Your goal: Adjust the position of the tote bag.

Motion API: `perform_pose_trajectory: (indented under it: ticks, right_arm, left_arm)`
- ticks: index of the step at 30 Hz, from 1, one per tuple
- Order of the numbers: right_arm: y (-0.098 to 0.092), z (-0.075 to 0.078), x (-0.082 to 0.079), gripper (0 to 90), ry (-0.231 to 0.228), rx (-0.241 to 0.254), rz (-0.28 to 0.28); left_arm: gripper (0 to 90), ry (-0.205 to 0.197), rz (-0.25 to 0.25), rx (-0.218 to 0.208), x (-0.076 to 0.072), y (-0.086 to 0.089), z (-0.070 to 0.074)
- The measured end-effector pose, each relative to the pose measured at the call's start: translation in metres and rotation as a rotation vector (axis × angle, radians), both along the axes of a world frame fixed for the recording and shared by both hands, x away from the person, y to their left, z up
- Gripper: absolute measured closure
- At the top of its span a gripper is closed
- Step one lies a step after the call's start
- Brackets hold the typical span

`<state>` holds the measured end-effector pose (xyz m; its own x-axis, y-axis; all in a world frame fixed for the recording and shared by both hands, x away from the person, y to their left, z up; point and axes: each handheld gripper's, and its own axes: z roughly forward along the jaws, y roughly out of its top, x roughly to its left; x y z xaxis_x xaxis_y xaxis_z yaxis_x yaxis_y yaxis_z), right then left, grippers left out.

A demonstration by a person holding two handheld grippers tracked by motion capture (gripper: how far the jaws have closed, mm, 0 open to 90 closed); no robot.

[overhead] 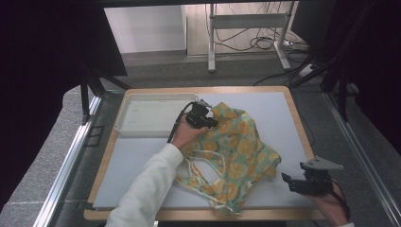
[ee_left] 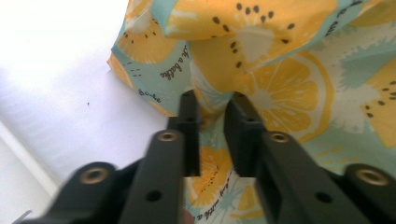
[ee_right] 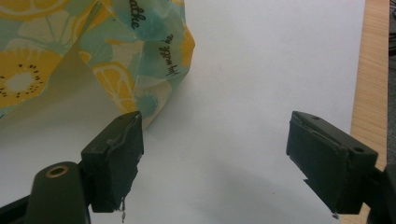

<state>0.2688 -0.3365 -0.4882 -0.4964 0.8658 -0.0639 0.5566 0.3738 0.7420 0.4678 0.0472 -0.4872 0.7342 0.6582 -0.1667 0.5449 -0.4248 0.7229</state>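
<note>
Nearest item: right gripper (overhead: 289,182), sitting at the near right edge of the table (overhead: 142,161), its hand (overhead: 331,205) partly cut off by the bottom of the high view. Jaws are standing wide apart with nothing between them; in the right gripper view, one pad is resting just beside the cloth's hem.

Next item: patterned cloth (overhead: 236,151), mint with yellow citrus slices, lying crumpled across the table's middle, a cream strap (overhead: 201,163) looping out at its near left. Its folds are hiding its true shape; its near corner is hanging at the table's front edge.

Next item: white sleeve (overhead: 146,189), crossing the table from the bottom edge and covering part of the strap.

Next item: left gripper (overhead: 213,123), working at the cloth's far left corner. In the left gripper view, jaws are standing close together, pinching a raised fold of cloth (ee_left: 280,70) between them.

Farthest item: white tray (overhead: 151,118), sitting at the far left corner, just beside the left gripper; contents are hard to make out.
</note>
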Motion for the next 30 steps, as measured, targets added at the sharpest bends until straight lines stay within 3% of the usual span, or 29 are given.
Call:
perform_pose_trajectory:
  ticks: [5, 17, 30]
  right_arm:
    - [0.000, 0.000, 0.000, 19.2, -0.001, -0.001, -0.001]
    - [-0.001, 0.000, 0.000, 19.3, -0.002, -0.001, -0.002]
    - [0.002, 0.005, -0.005, 20.5, -0.006, 0.002, 0.018]
  left_arm:
    - [87.5, -0.003, -0.006, -0.023, -0.002, 0.002, 0.002]
    - [89.8, -0.025, 0.005, -0.074, -0.013, 0.018, 0.010]
    - [90.0, -0.043, -0.009, -0.080, -0.031, 0.033, 0.024]
